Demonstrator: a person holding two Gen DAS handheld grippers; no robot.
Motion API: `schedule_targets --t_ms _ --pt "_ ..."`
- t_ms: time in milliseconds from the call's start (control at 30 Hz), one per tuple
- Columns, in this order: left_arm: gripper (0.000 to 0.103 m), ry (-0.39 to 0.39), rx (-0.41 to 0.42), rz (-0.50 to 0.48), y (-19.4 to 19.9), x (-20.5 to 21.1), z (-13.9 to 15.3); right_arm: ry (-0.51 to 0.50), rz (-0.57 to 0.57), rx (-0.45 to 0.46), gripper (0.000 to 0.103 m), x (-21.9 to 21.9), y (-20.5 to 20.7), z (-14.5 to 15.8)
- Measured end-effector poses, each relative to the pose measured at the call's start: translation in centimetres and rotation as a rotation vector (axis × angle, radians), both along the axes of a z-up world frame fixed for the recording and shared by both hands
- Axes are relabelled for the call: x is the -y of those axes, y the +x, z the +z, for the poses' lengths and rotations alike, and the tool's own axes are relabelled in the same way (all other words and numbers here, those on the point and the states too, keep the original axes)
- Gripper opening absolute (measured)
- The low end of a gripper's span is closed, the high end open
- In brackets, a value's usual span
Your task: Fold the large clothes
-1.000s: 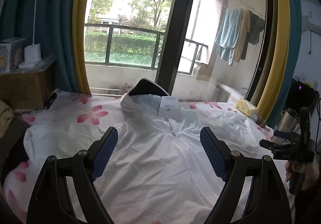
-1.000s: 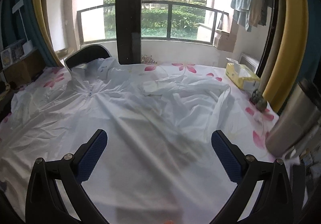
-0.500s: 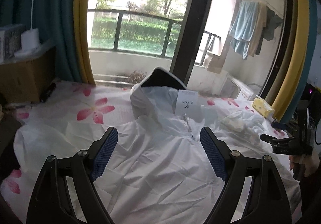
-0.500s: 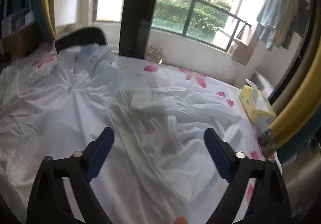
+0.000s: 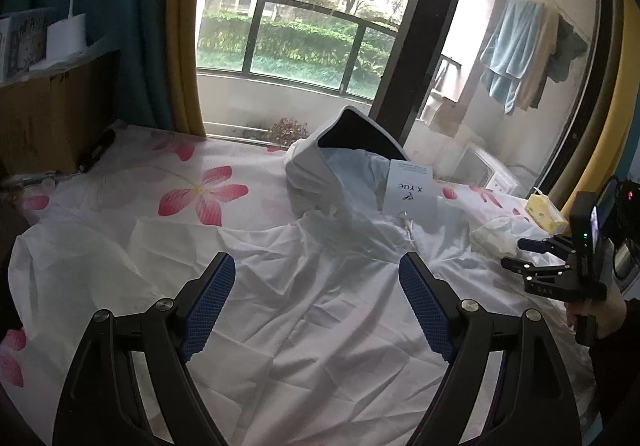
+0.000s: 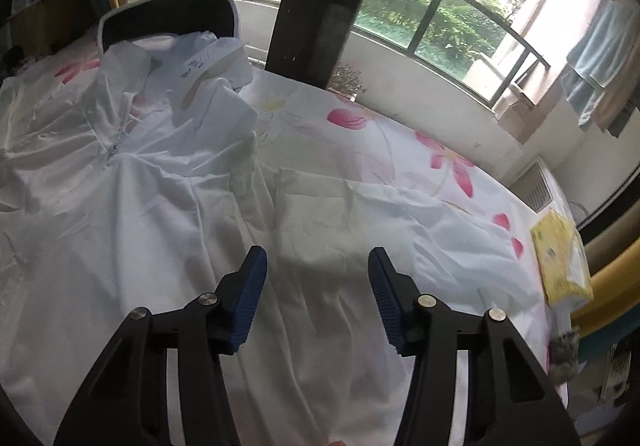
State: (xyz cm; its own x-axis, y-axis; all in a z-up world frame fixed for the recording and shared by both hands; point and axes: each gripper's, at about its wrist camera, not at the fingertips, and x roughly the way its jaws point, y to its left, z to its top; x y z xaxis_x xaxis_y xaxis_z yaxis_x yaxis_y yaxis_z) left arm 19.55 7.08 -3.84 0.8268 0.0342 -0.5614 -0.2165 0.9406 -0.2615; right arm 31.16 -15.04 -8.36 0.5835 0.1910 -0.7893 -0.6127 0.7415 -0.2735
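the left gripper [image 5: 316, 302] is seen with its jaws held wide apart, nothing between the blue pads, poised above the chest of the white jacket [image 5: 320, 286]. the right gripper [image 6: 316, 302] is caught with its jaws closing, roughly half way in, and no cloth is pinched between them; only the rumpled fabric of the jacket's sleeve [image 6: 400, 214] is seen beyond the tips, and whether the pads touch it cannot be told. in the left wrist view the right gripper is also seen at the far right edge, gripped in a hand [image 5: 596, 318] and pointed in toward the garment. the jacket is spread front-up across the bed [image 5: 120, 182], which is covered by a white sheet printed with pink flowers. the zip [image 6: 116, 138] is done up along the middle, and the hood [image 5: 348, 142], dark inside its brim, is propped up at the window end of the bed. a white paper tag [image 5: 408, 194] is left lying on the collar just below the hood. a yellow tissue pack [image 6: 560, 258] is set at the bed's edge, near the spread sleeve. beyond the bed a large window [image 5: 304, 30] is framed by yellow and teal curtains, and a light blue towel [image 5: 508, 50] is hung outside on the balcony.
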Motion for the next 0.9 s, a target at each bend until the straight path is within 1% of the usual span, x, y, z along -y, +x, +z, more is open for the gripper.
schedule_targets --t_ms 33,100,167,200,267,300,433,633,733,900 --pt "0.086 -0.002 -0.001 0.001 0.0 -0.1 -0.1 -0.003 0.005 -0.001 0.052 -0.2 0.2 -0.2" --pt "0.086 -0.007 -0.004 0.002 0.0 -0.2 -0.2 -0.004 0.013 -0.015 0.045 -0.6 0.6 -0.6" --pt "0.086 -0.010 -0.005 0.001 0.0 -0.2 -0.3 -0.001 0.012 -0.034 0.027 -0.7 1.0 -1.0" --pt "0.086 -0.011 -0.005 0.001 -0.1 -0.2 -0.3 0.011 0.017 -0.042 0.023 -0.6 1.1 -1.1" --pt "0.086 -0.012 -0.002 0.000 -0.2 -0.2 -0.3 0.015 0.014 -0.046 0.006 -0.4 1.0 -0.9" --pt "0.086 -0.012 0.000 0.000 -0.3 -0.2 -0.2 0.018 0.009 -0.038 0.003 -0.3 1.0 -0.8" --pt "0.086 -0.005 0.022 -0.003 -0.9 -0.2 0.4 0.056 -0.021 -0.003 0.002 0.4 1.0 0.9" --pt "0.086 0.007 0.059 -0.012 -2.3 -0.6 1.5 0.123 -0.041 0.070 0.002 0.6 -0.3 5.4" --pt "0.086 0.022 0.079 -0.015 -3.4 -1.2 2.0 0.168 -0.046 0.098 0.002 0.0 -1.7 7.4" --pt "0.086 0.024 0.099 -0.030 -4.9 -2.7 2.7 0.198 -0.020 0.125 0.002 -2.9 -3.9 9.1"
